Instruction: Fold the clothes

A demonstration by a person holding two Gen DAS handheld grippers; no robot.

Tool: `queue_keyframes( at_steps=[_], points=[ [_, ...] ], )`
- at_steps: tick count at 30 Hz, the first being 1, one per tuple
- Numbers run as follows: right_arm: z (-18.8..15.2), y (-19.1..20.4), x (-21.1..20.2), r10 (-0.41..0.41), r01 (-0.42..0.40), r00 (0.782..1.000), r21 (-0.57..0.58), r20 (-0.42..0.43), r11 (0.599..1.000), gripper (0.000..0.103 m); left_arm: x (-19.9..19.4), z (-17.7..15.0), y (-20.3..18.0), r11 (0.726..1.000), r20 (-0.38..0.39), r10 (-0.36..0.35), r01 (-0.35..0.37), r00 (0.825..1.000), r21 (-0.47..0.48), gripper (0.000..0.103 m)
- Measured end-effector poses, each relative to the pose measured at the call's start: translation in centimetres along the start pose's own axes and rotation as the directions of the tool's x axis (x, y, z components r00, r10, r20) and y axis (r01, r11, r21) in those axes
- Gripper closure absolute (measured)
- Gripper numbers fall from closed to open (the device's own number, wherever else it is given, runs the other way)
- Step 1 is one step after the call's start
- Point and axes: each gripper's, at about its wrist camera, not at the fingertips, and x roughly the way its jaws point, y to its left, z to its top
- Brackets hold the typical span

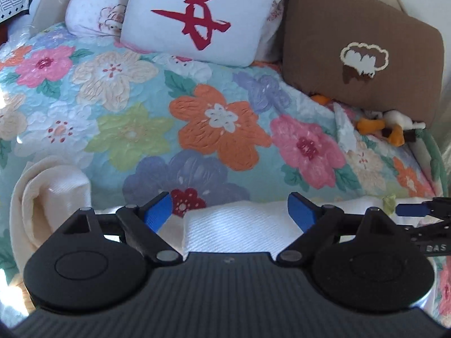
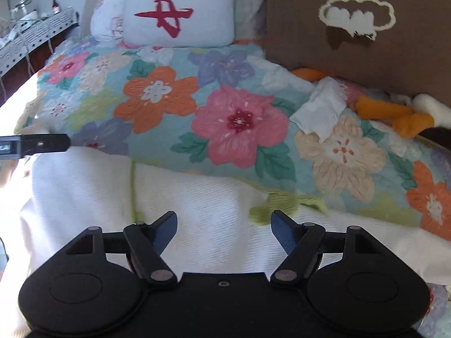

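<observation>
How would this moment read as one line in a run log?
left gripper: open, empty | right gripper: open, empty | white garment: on floral quilt, beneath both

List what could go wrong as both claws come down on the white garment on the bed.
1. The garment lies rumpled, with a rolled-up part at the left. A pinch there may catch several layers and spoil the fold.
2. Both the left claw and the right claw are open above cloth resting on the soft flowered quilt; a deep pinch might grab the quilt too.
3. The claws work close together and could bump.
</observation>
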Motion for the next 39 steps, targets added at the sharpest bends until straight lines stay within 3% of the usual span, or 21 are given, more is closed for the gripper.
queue_keyframes(
  at_steps=[2, 5, 7, 9, 15, 18, 22, 25, 27, 29, 32, 36, 39],
  points=[
    [0.0, -0.9, 1.3, -0.039, 0.04, 0.998, 0.041, -0.042, 0.998, 0.024, 0.6, -0.3, 0.1, 1.0, -0.017, -0.022, 0.022, 1.0, -0.021, 0.014],
    [-0.3, -1.4, 2.3, -0.039, 0.04, 0.998, 0.032, -0.042, 0.999, 0.024, 1.2, -1.2, -0.1, 0.998, -0.043, 0.04, -0.042, 0.998, -0.037, 0.014],
    [-0.2, -1.5, 2.8, -0.034, 0.035, 0.999, 0.021, -0.034, 0.999, 0.023, 1.6, -1.4, -0.2, 1.0, -0.06, -0.01, 0.008, 0.998, -0.026, 0.012],
    [-0.1, -1.7, 3.5, -0.056, 0.057, 0.998, 0.028, -0.034, 0.998, 0.012, 2.1, -1.4, -0.2, 0.997, -0.093, -0.075, 0.074, 0.993, -0.018, 0.008],
    [-1.0, -2.5, 6.4, -0.009, 0.014, 0.998, 0.092, -0.055, 0.996, 0.006, 4.9, -1.8, 0.0, 0.995, -0.168, -0.093, 0.084, 0.981, -0.058, 0.003],
    [-1.3, -2.2, 7.2, -0.003, 0.006, 0.999, 0.064, -0.044, 0.998, 0.005, 5.4, -2.2, -0.9, 0.997, -0.182, -0.072, 0.074, 0.981, 0.005, 0.0],
    [-1.3, -1.9, 7.3, -0.005, 0.006, 1.0, 0.022, -0.027, 1.0, 0.007, 6.0, -3.0, -2.6, 0.985, -0.191, -0.008, 0.041, 0.982, 0.168, 0.0],
    [-1.3, -1.5, 7.0, -0.025, 0.025, 1.0, -0.03, 0.001, 0.999, 0.02, 6.4, -3.5, -3.5, 0.965, -0.197, 0.068, -0.014, 0.978, 0.261, 0.016],
    [-1.4, -1.1, 6.5, -0.048, 0.049, 0.999, -0.065, 0.016, 0.997, 0.044, 5.8, -3.5, -3.7, 0.957, -0.174, 0.099, -0.046, 0.98, 0.286, 0.032],
    [-1.5, -1.1, 5.8, -0.059, 0.061, 0.998, -0.079, 0.023, 0.995, 0.06, 5.2, -3.4, -3.8, 0.948, -0.152, 0.13, -0.078, 0.98, 0.309, 0.063],
    [-1.6, -1.5, 4.6, -0.047, 0.049, 0.999, -0.065, 0.026, 0.997, 0.075, 4.1, -3.4, -3.2, 0.948, -0.146, 0.113, -0.062, 0.983, 0.313, 0.086],
    [-2.1, -2.1, 2.8, 0.02, -0.02, 1.0, -0.016, 0.003, 1.0, 0.081, 2.3, -3.2, -2.5, 0.964, -0.14, 0.045, -0.006, 0.989, 0.267, 0.09],
    [-4.4, -2.3, 2.3, 0.154, -0.152, 0.982, 0.021, -0.111, 0.988, 0.082, 0.8, -3.7, -2.1, 0.966, -0.153, 0.005, 0.035, 0.988, 0.258, 0.091]
  ],
)
